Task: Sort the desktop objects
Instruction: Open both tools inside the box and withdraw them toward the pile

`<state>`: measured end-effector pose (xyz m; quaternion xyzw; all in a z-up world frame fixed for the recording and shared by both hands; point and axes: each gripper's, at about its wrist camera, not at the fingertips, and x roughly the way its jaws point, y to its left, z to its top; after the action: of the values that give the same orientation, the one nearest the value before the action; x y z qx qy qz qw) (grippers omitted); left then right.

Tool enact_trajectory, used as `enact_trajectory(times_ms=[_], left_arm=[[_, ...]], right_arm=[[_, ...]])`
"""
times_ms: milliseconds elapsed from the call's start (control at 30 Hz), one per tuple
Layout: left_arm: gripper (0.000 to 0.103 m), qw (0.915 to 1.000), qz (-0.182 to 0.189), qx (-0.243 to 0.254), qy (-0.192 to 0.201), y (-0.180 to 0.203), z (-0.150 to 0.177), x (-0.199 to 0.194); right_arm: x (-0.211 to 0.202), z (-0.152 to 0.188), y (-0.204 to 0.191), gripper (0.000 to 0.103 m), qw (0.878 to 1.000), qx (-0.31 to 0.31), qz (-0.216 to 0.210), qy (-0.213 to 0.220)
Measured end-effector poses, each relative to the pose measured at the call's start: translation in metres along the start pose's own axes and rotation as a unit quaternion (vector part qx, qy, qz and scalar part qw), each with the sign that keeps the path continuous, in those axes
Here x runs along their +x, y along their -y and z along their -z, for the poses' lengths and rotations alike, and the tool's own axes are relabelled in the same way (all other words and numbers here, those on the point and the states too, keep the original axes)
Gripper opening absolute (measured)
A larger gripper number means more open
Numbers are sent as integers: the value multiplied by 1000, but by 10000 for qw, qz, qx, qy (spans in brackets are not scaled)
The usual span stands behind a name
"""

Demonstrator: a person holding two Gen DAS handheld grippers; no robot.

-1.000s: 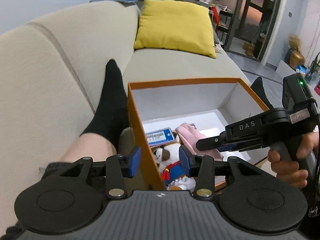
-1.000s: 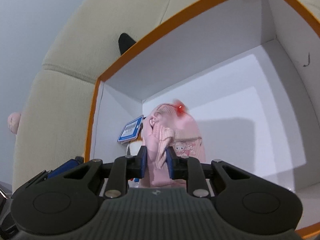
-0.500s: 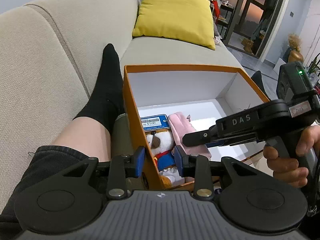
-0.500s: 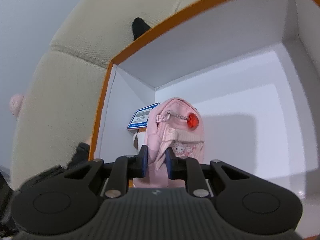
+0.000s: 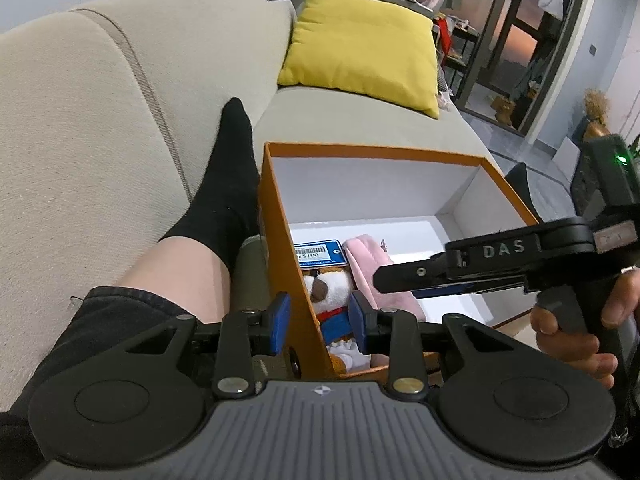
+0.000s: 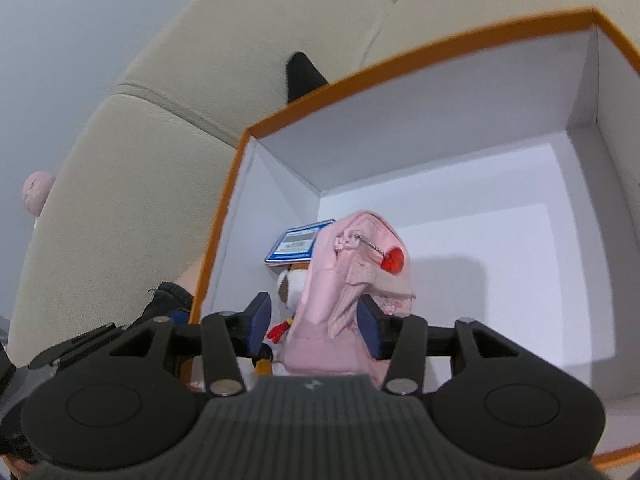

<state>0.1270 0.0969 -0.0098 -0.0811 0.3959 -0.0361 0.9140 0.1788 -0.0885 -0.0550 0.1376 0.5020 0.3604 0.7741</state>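
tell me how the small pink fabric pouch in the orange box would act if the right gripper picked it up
The small pink fabric pouch looks soft and creased, so it would probably sag and fold rather than hold its shape. Its red bead charm hangs on a short chain and would likely swing. It seems light, so the open right gripper should lift it easily from the orange box.

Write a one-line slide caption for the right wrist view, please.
Right gripper open around a pink pouch inside the orange box, beside a plush toy.
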Motion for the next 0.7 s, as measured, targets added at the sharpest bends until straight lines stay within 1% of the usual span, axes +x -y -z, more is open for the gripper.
enact_trajectory(times_ms=[133,167,233,300,367,533,600,700], left_arm=[[36,10000,22,37,86,5,2,-12],[36,9999,27,54,116,7,3,-16],[36,9998,40,84,159,10,6,-23],[36,9998,47,134,171,15,11,-30],[37,9996,71,201,171,20,16,-35],[37,9984,330,443,155,39,33,-46],[37,9975,435,542,126,48,39,-48],[37,9961,577,672,30,61,51,-46]], right_arm=[[-19,9,-14,52,9977,-513,129,414],[-26,13,-17,55,9964,-627,144,558],[-38,21,-23,56,9928,-856,239,802],[-51,31,-29,56,9875,-1118,423,1026],[-64,41,-31,56,9829,-1305,456,1213],[-98,67,-25,58,9807,-1235,278,1489],[-107,79,-21,58,9786,-1266,404,1573],[-120,98,-11,58,9765,-1318,719,1549]])
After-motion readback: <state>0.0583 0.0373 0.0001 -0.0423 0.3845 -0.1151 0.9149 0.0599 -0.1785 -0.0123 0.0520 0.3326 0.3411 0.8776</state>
